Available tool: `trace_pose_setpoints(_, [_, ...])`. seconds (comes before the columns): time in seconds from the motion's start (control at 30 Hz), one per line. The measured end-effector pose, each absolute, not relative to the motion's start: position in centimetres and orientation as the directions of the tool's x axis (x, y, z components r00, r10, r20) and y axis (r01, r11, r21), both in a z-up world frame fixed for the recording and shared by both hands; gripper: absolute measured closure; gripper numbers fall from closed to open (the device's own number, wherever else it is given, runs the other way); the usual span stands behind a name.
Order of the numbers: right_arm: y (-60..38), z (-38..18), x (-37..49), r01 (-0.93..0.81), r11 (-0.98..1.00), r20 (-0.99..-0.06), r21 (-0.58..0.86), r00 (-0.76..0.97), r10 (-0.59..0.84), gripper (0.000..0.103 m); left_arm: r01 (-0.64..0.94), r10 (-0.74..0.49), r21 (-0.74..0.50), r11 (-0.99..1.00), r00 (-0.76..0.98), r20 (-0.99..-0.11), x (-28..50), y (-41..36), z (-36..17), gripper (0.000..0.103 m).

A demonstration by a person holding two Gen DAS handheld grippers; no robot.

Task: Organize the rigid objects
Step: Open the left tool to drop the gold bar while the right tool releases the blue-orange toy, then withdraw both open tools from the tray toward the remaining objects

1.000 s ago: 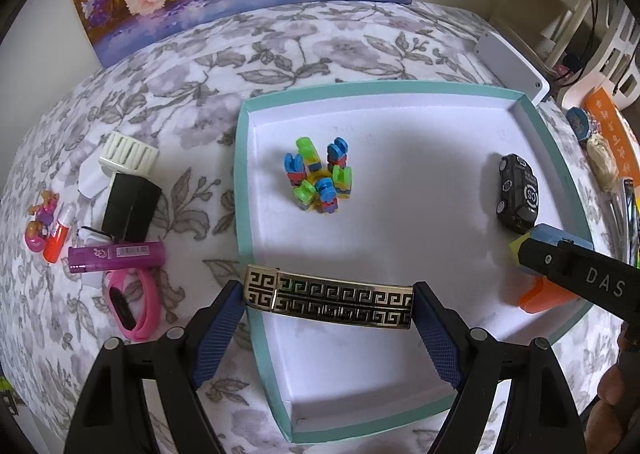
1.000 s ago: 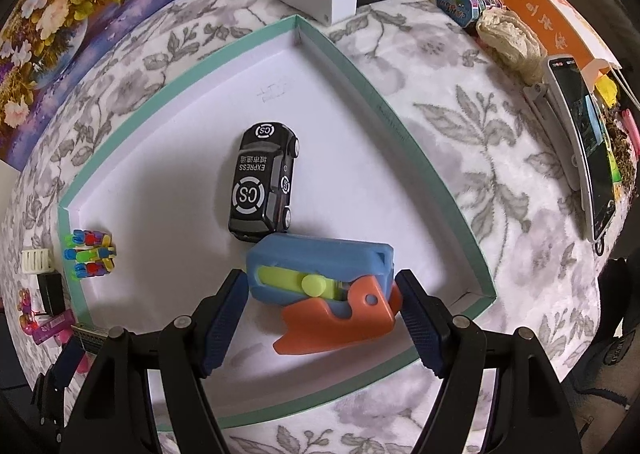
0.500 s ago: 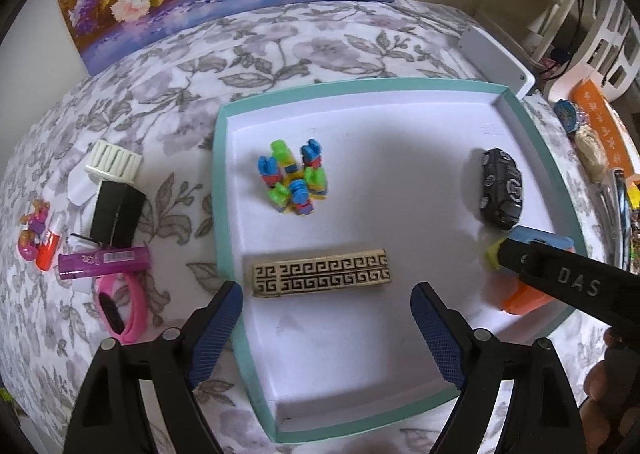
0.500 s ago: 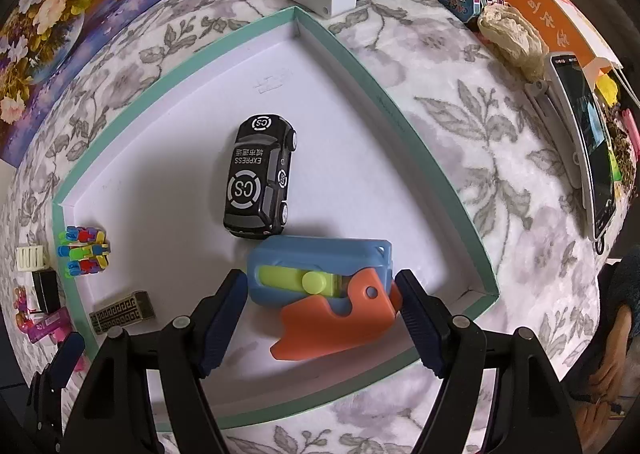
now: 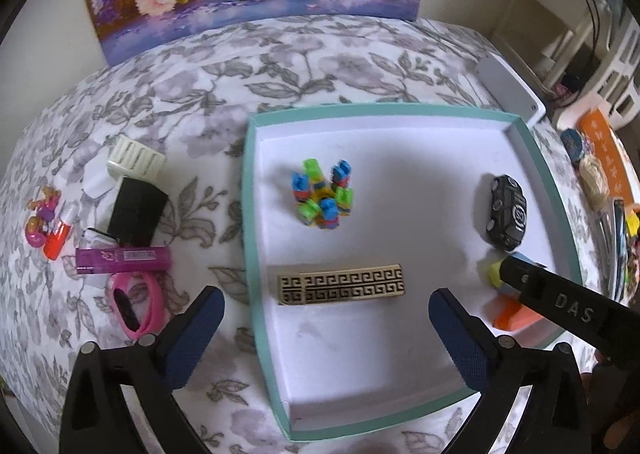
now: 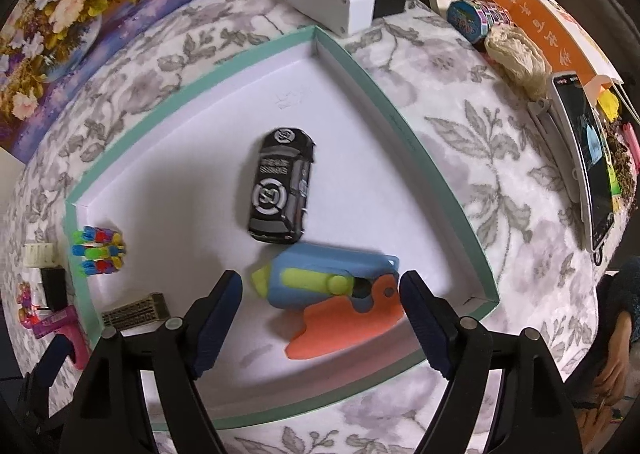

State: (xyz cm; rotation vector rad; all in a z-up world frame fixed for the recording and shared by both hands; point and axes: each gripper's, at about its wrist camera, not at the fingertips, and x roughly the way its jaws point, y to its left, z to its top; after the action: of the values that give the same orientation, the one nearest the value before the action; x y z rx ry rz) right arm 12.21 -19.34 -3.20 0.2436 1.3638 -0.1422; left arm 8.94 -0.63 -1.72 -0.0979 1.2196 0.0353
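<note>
A teal-rimmed white tray (image 5: 250,214) holds a gold patterned bar (image 5: 340,286), a cluster of coloured blocks (image 5: 322,194), a black toy car (image 5: 506,216) and a blue and orange toy (image 6: 328,274). My left gripper (image 5: 326,296) is open just in front of the bar, and its fingers are apart from it. My right gripper (image 6: 320,286) is open, with its fingers on either side of the blue and orange toy, which rests on the tray floor. In the left wrist view the right gripper's body (image 5: 560,302) hides part of that toy.
Left of the tray lie a pink band (image 5: 138,306), a purple lighter (image 5: 122,260), a black box (image 5: 136,212), a white ribbed piece (image 5: 136,160) and small pink and orange items (image 5: 48,228). A white box (image 6: 326,0) and a phone (image 6: 584,158) lie beyond the tray's right side.
My left gripper opened and let the gold bar go onto the tray floor, then drew back from it. The right gripper has stayed around the blue and orange toy.
</note>
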Motion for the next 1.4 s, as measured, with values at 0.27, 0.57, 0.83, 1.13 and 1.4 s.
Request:
trace_pose_setpoints(0.27, [-18.1, -2.2, 12.0, 0.198, 0.973, -0.970, 0.119, 0.232, 0.072, 0.021, -0.173, -0.006, -0.070, 0.982, 0.347, -0.938, 8.9, 1.8, -1.1, 0.000])
trace_pose_setpoints(0.57, [-15.0, -0.2, 11.4, 0.127, 0.980, -0.947, 0.152, 0.303, 0.108, 0.021, -0.352, 0.027, -0.107, 0.930, 0.355, -0.934, 8.3, 8.1, 0.6, 0.000])
trace_pose_setpoints(0.83, [-9.0, 0.7, 10.3, 0.003, 0.982, -0.934, 0.187, 0.310, 0.177, 0.021, -0.533, 0.126, -0.102, 0.840, 0.375, -0.918, 6.3, 16.8, 3.0, 0.000])
trace_pose_setpoints(1.13, [-2.0, 0.3, 9.2, -0.074, 0.974, -0.931, 0.215, 0.286, 0.228, 0.021, -0.658, 0.142, -0.140, 0.740, 0.356, -0.924, 2.9, 25.2, 2.7, 0.000])
trace_pose_setpoints(1.4, [4.4, -0.3, 8.3, -0.169, 0.942, -0.914, 0.289, 0.246, 0.324, 0.021, -0.697, 0.124, -0.175, 0.695, 0.356, -0.926, 1.0, 30.1, 1.7, 0.000])
